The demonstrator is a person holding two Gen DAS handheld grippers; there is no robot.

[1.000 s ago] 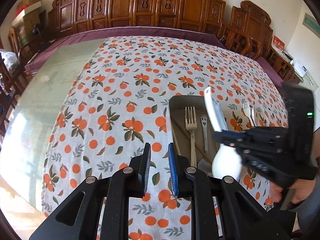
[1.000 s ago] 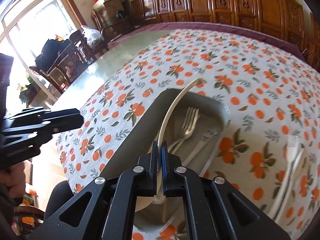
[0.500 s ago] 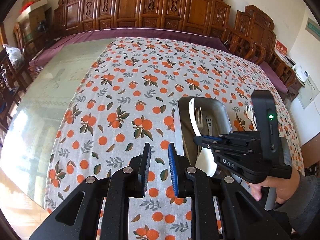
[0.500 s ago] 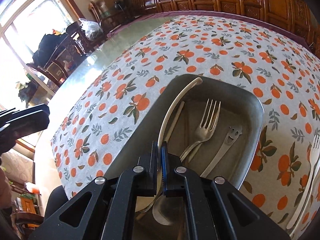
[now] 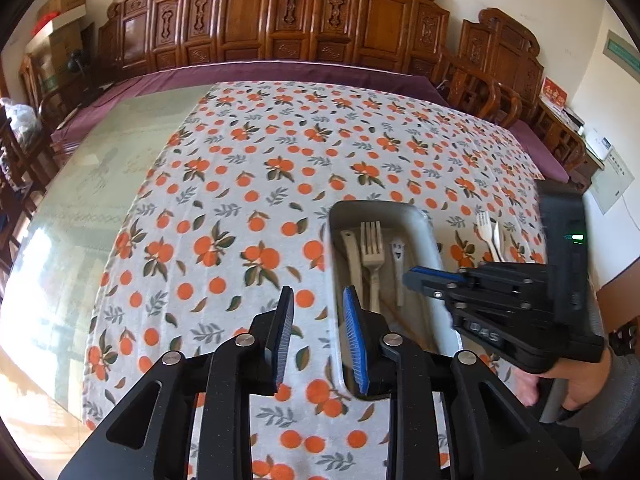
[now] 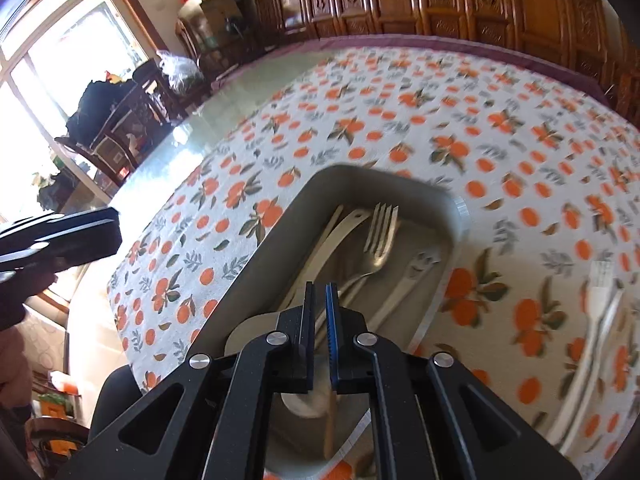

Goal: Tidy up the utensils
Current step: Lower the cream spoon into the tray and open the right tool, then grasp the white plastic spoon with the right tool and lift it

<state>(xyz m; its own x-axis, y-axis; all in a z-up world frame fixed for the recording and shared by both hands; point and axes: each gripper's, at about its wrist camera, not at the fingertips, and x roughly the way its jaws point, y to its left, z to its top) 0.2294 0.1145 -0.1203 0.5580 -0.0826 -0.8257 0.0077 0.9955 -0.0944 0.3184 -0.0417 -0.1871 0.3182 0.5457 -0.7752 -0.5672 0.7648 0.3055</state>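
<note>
A grey tray (image 5: 430,232) (image 6: 448,204) sits on the orange-print tablecloth. In it lie a white ladle (image 5: 350,254) (image 6: 332,240), a metal fork (image 5: 372,248) (image 6: 380,236), a smiley-handled utensil (image 5: 397,256) (image 6: 408,280) and chopsticks (image 5: 400,316). My right gripper (image 6: 319,336) (image 5: 418,278) hovers over the tray's near end, slightly open and empty. My left gripper (image 5: 318,336) is open and empty, straddling the tray's left rim. A fork and another utensil (image 5: 490,236) (image 6: 592,320) lie on the cloth right of the tray.
Bare glass tabletop (image 5: 80,184) lies left of the cloth. Carved wooden chairs (image 5: 320,16) line the far side. More chairs and a window (image 6: 80,80) are off to the left.
My right gripper has let go of the white ladle, which now lies in the tray, and has pulled back with its jaws slightly apart. The left gripper has shifted toward the tray.
</note>
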